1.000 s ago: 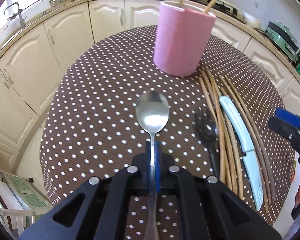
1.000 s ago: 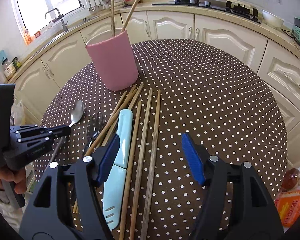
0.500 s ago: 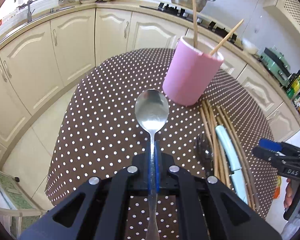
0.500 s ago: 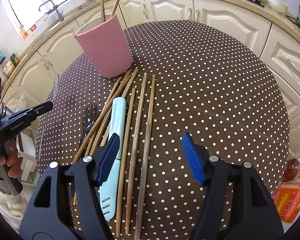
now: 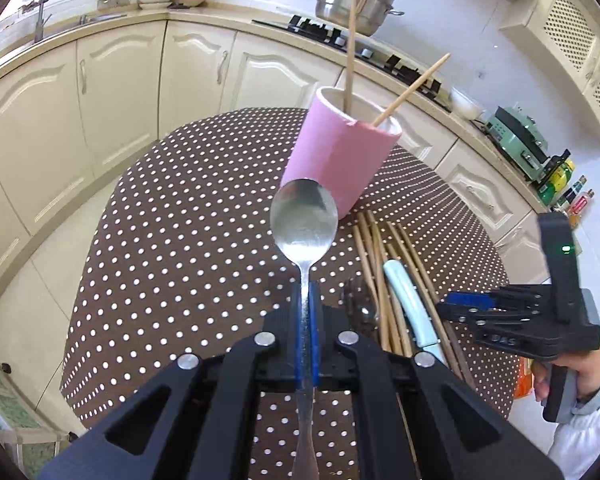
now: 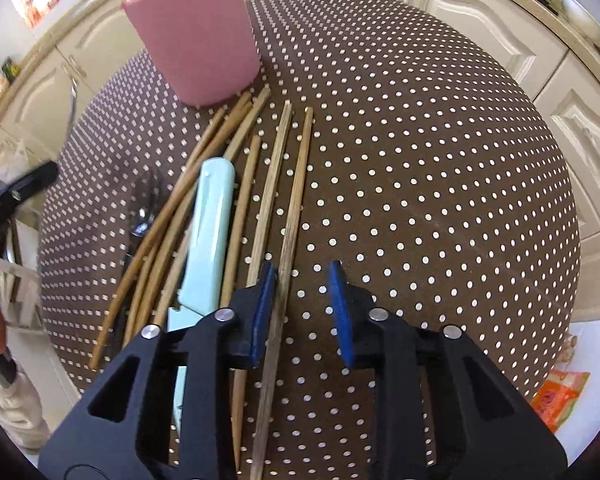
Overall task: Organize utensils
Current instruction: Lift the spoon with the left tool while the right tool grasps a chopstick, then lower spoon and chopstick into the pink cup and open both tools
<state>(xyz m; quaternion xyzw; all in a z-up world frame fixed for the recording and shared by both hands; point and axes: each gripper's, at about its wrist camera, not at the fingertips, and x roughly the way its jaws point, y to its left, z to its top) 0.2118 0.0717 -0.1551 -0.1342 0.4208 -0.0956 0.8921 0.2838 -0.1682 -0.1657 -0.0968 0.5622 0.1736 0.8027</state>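
Right now the shiny metal spoon (image 5: 304, 222) is off the table, its handle pinched between the blue-padded fingers of the left gripper (image 5: 307, 312), which are closed tight on it. Its bowl points forward, overlapping the lower edge of the tall pink cylindrical holder (image 5: 340, 156) in the left wrist view. Two pale wooden chopsticks (image 5: 350, 44) already stand in that holder, leaning apart.

Beside the holder, on the brown tablecloth with white polka dots (image 6: 420, 160), lies a loose spread of long wooden chopsticks (image 6: 244, 196), fanned out from the holder's base. A pale blue plastic-handled knife (image 6: 212, 232) rests among them, and a dark metal fork (image 6: 144, 208) lies just beside the leftmost sticks, partly under them.

The right gripper (image 6: 302, 304) is low over this spread with its fingers apart; the rightmost chopstick (image 6: 296, 200) runs between them, close against the left blue pad, while the right pad stands clear of it. Whether the pad actually touches the stick is hard to tell.

Around the table run cream kitchen cabinets (image 5: 112, 92), with a steel pot (image 5: 356, 0) on the hob behind the holder.
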